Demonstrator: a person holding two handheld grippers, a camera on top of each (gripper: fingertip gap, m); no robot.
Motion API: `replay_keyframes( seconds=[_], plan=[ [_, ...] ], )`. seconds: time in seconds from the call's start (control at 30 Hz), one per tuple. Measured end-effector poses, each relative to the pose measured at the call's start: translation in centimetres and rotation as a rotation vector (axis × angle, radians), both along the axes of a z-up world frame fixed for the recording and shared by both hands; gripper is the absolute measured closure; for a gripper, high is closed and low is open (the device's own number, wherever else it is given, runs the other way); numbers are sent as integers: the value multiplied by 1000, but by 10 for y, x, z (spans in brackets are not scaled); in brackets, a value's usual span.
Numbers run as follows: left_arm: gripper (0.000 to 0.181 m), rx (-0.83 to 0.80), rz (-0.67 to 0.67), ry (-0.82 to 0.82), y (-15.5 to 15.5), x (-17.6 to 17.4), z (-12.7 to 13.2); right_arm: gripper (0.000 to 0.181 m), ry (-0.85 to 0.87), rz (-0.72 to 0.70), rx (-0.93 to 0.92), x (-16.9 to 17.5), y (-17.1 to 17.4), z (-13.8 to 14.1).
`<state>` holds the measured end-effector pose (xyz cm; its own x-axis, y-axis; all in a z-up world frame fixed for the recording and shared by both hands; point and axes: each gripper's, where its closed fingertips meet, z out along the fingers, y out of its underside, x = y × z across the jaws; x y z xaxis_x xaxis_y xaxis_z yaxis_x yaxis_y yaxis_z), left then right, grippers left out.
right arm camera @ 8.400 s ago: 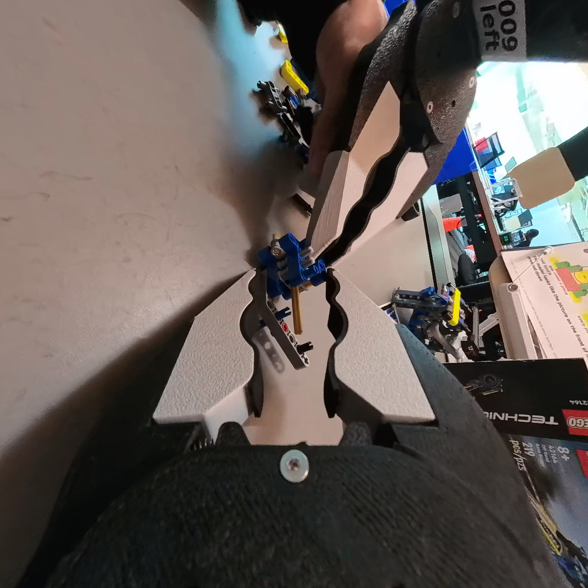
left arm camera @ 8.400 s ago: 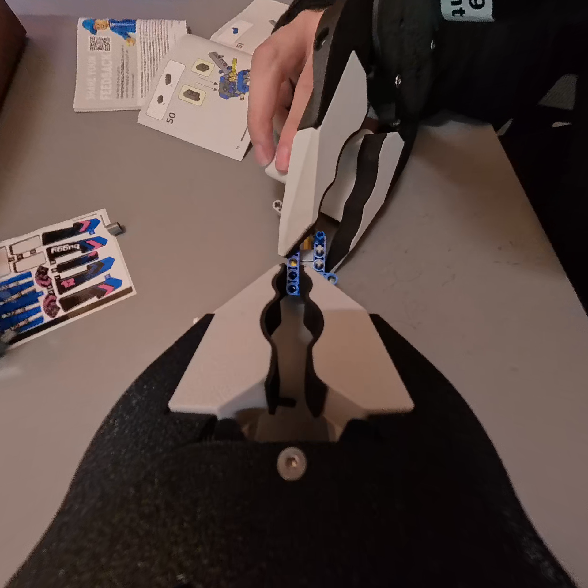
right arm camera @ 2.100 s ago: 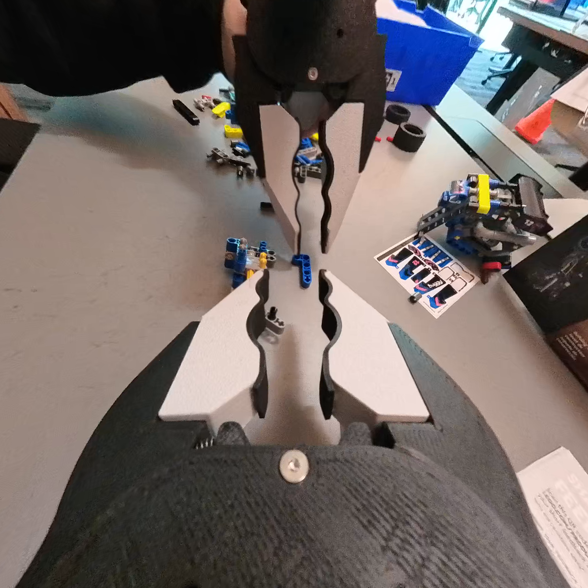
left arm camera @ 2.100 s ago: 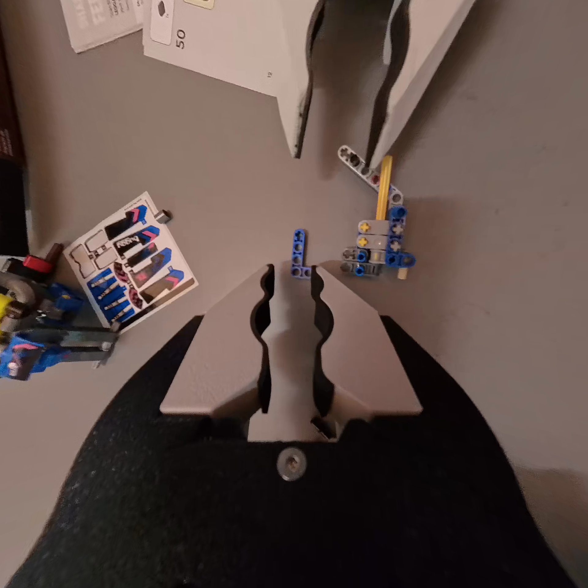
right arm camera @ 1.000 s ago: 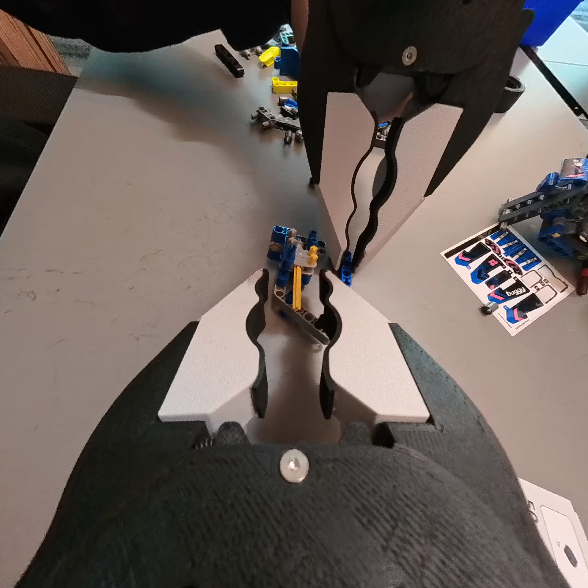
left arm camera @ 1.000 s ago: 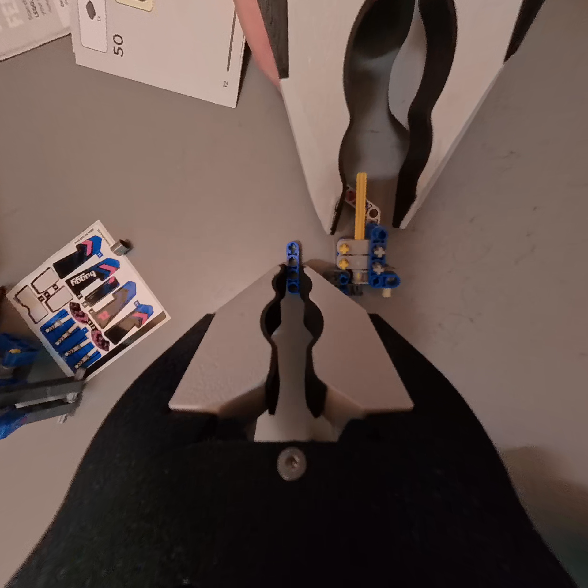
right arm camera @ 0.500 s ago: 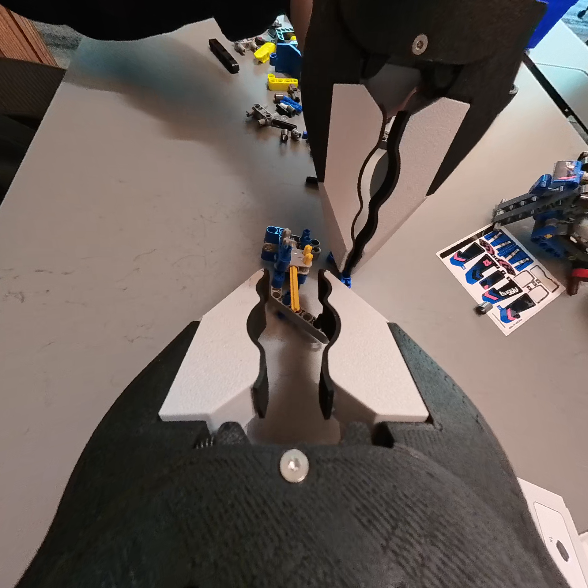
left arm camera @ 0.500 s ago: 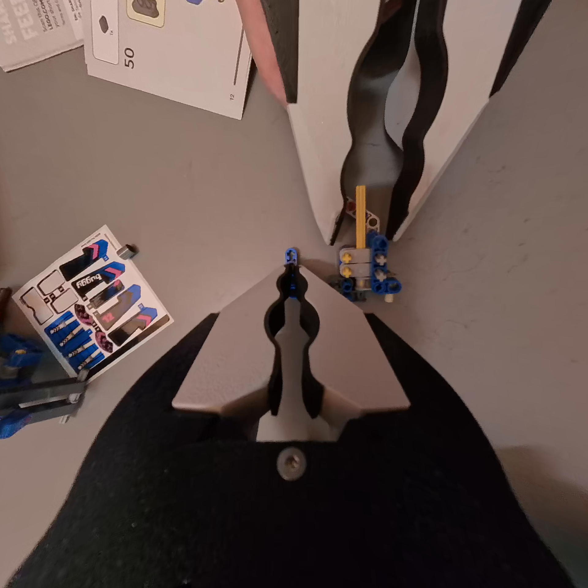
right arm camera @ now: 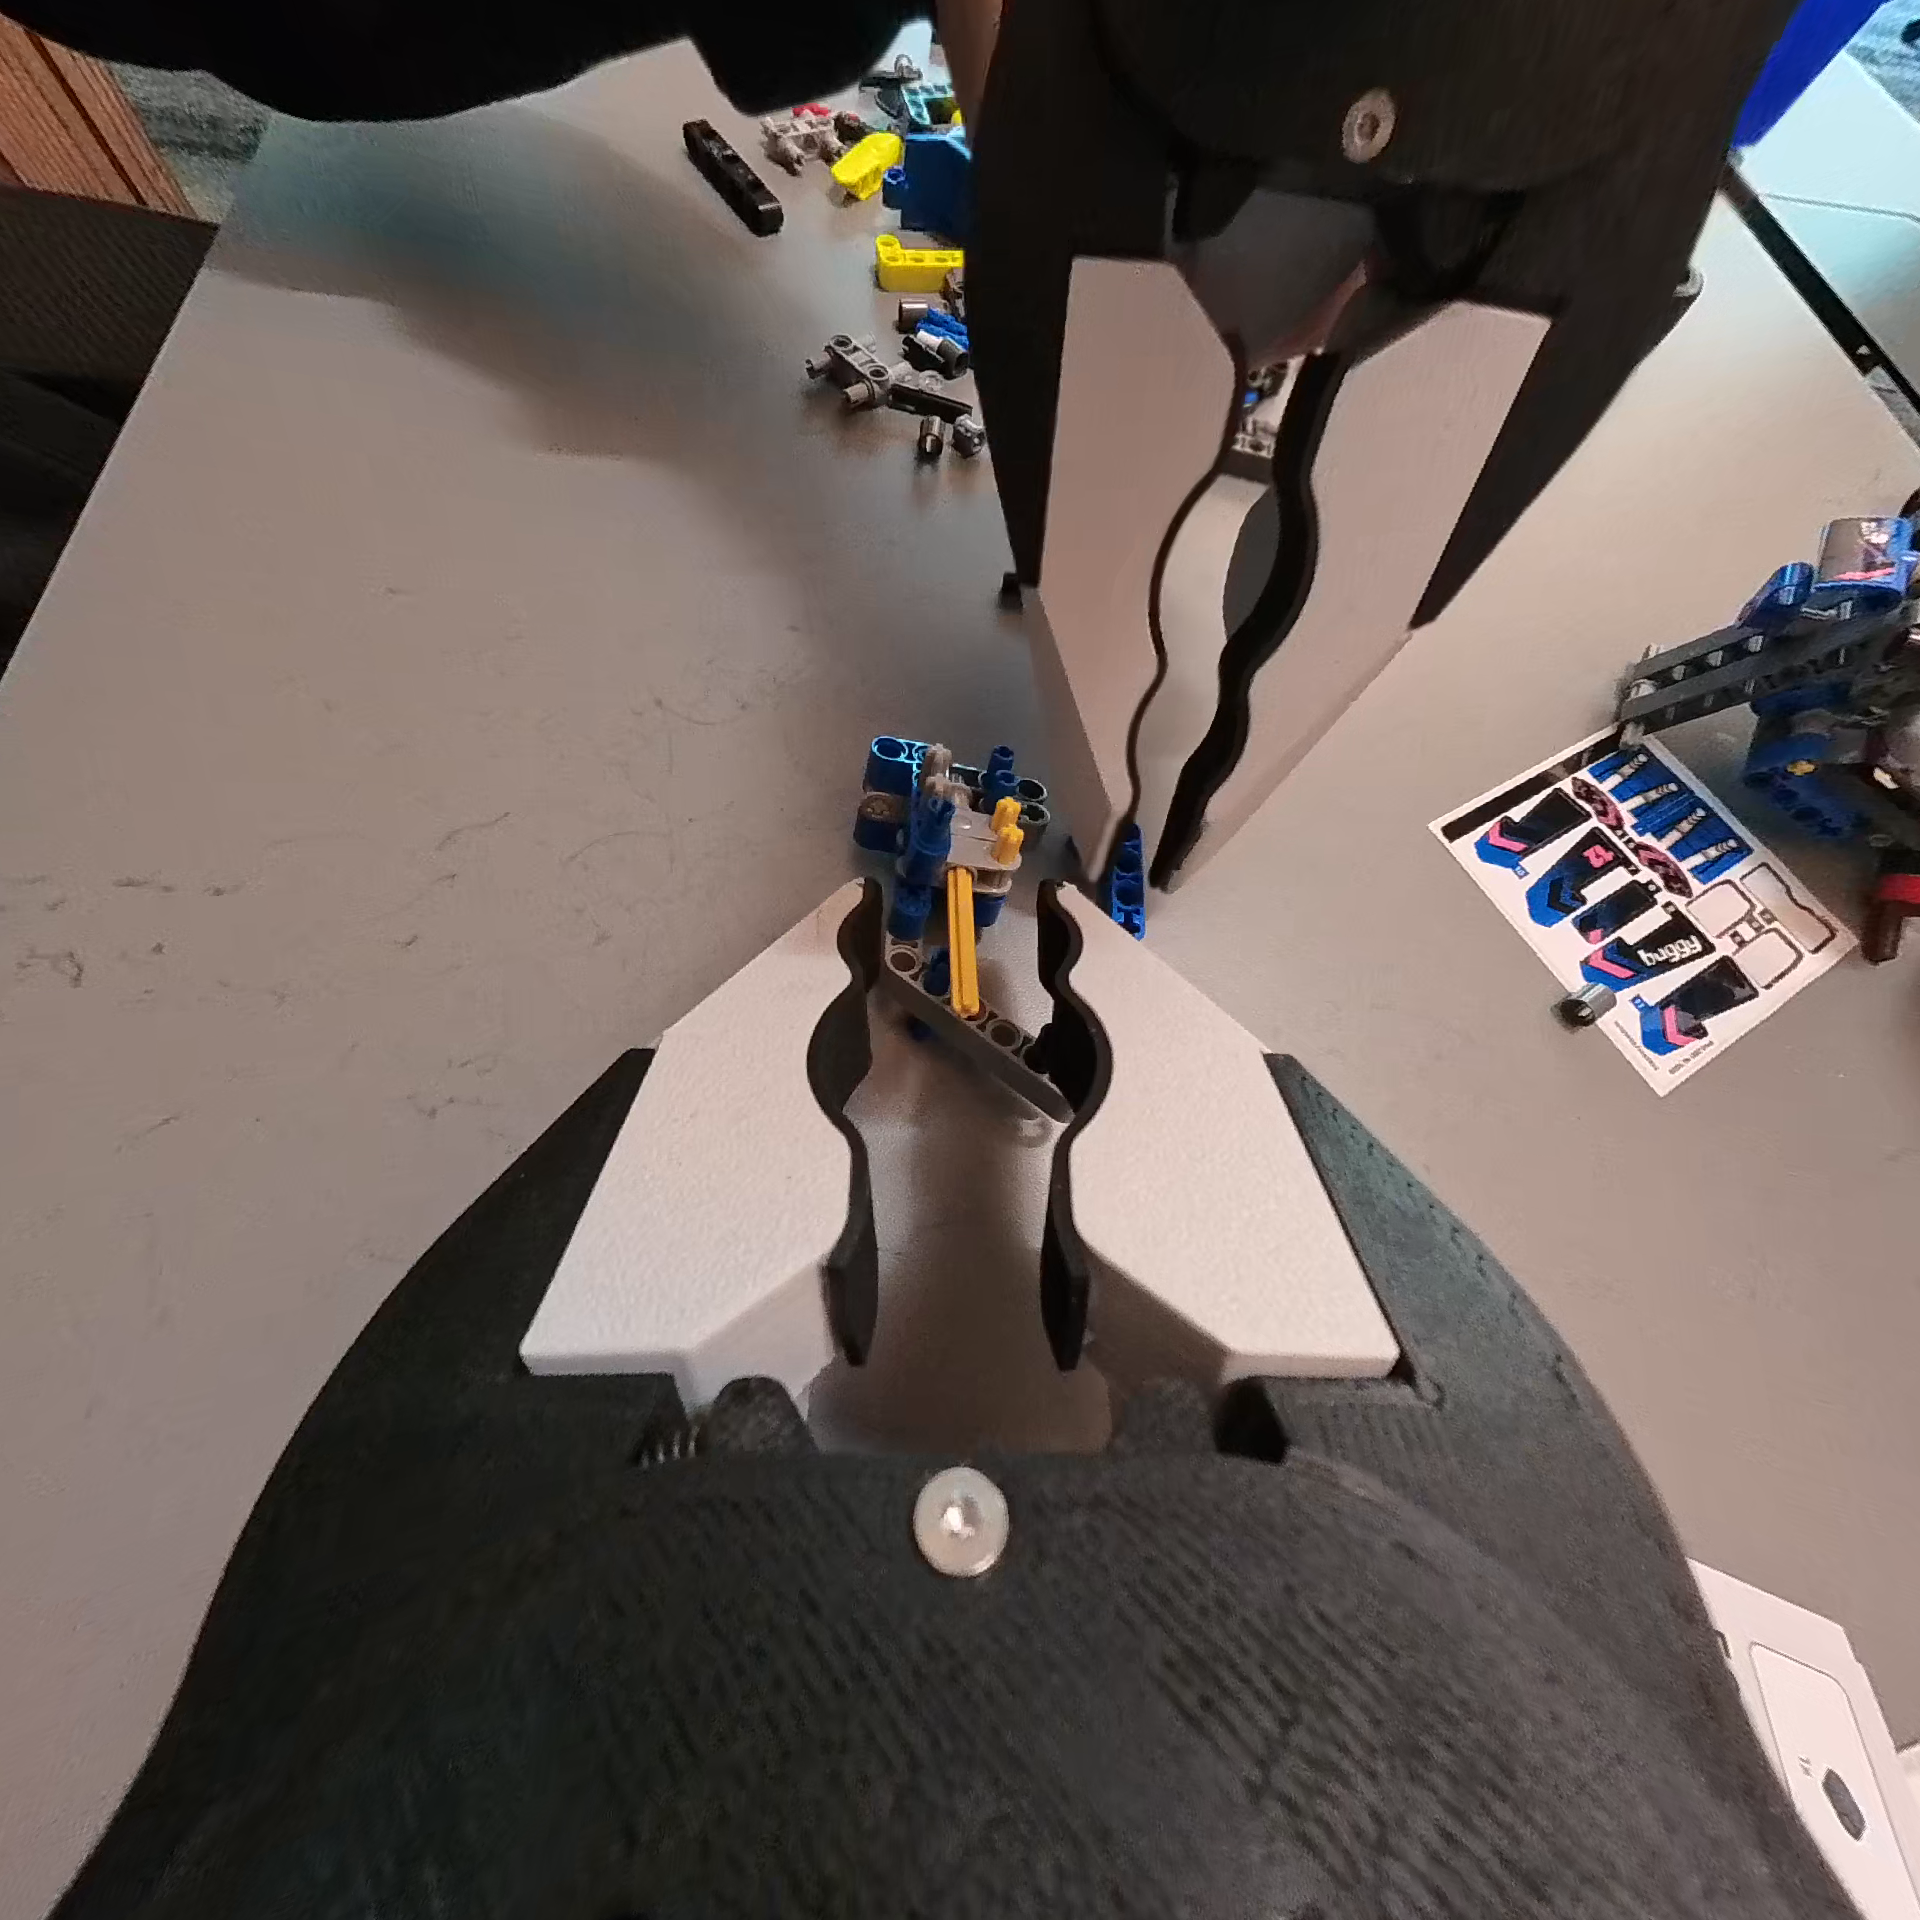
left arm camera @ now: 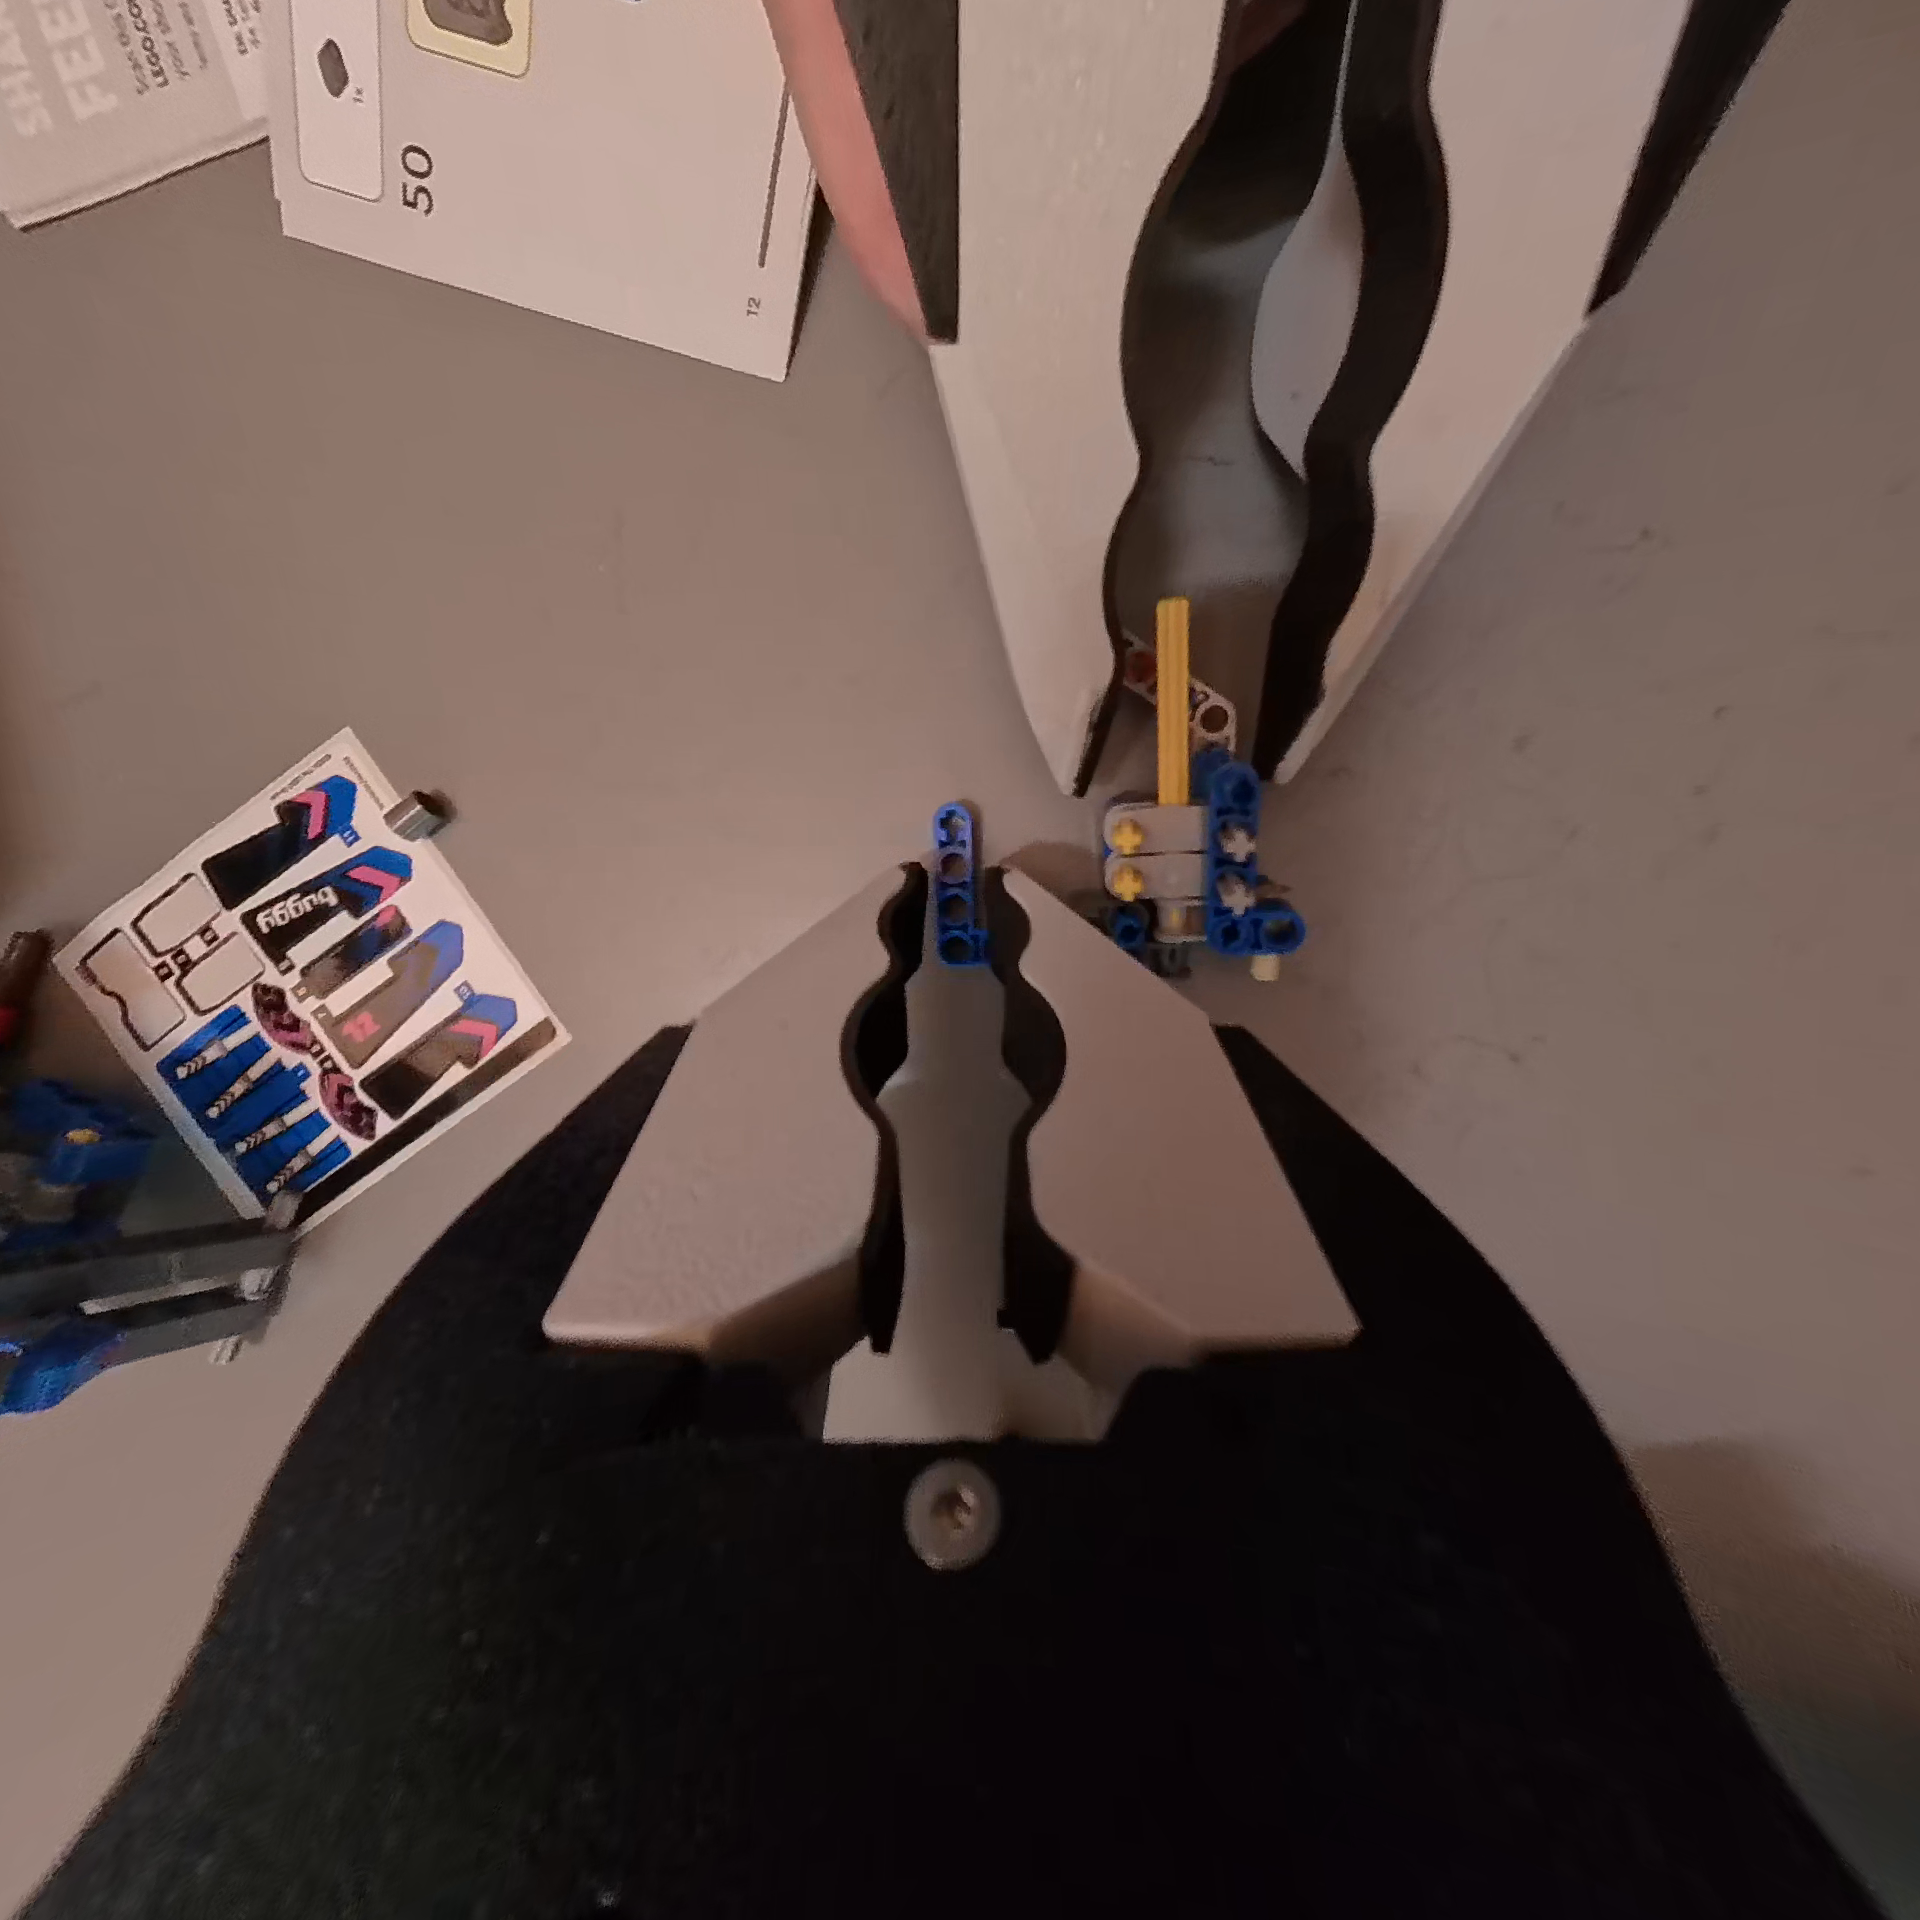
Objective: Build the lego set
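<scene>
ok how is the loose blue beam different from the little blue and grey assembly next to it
The blue beam is a single one-colour piece; the assembly joins blue, grey and yellow parts. The left gripper is shut on the beam; the assembly sits at the open right gripper, ungripped. Both are low on the grey table.

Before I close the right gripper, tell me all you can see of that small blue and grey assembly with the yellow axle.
The small assembly lies flat on the grey table. It looks like plastic: blue beams with holes, two light grey connectors with yellow cross ends, and a yellow axle projecting from it over a grey angled beam. The axle and grey beam sit between the open right gripper fingers; contact is unclear. The left gripper, beside it, pinches a separate blue beam.
</scene>
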<state>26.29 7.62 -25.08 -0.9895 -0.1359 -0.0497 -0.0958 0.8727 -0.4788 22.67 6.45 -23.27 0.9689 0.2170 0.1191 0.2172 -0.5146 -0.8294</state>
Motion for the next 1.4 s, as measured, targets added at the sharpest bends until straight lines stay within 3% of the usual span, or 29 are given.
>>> replay_keyframes(
  seconds=[0.43, 0.57, 0.7, 0.83, 1.2, 1.4],
  plan=[
    [178, -49, 10, -27, 0, 0, -2, 148, -44, -27, -38, 4, 2, -7],
    [178, -127, 80, -72, 10, 6, 17, 143, -20, -28, -4, 1, 5, -1],
    [178, -252, 80, -39, 10, -11, 34, 142, -15, -22, -35, 0, 8, -6],
    [178, -292, 65, -29, 7, -24, 33, 156, -45, -8, -69, -3, 11, -12],
    [178, -263, 92, -16, 0, -30, 25, 156, -26, -7, -81, -3, 11, -14],
    [178, -306, 164, 86, -2, -32, 25, 156, -31, -7, -81, -3, 11, -14]
  ],
)
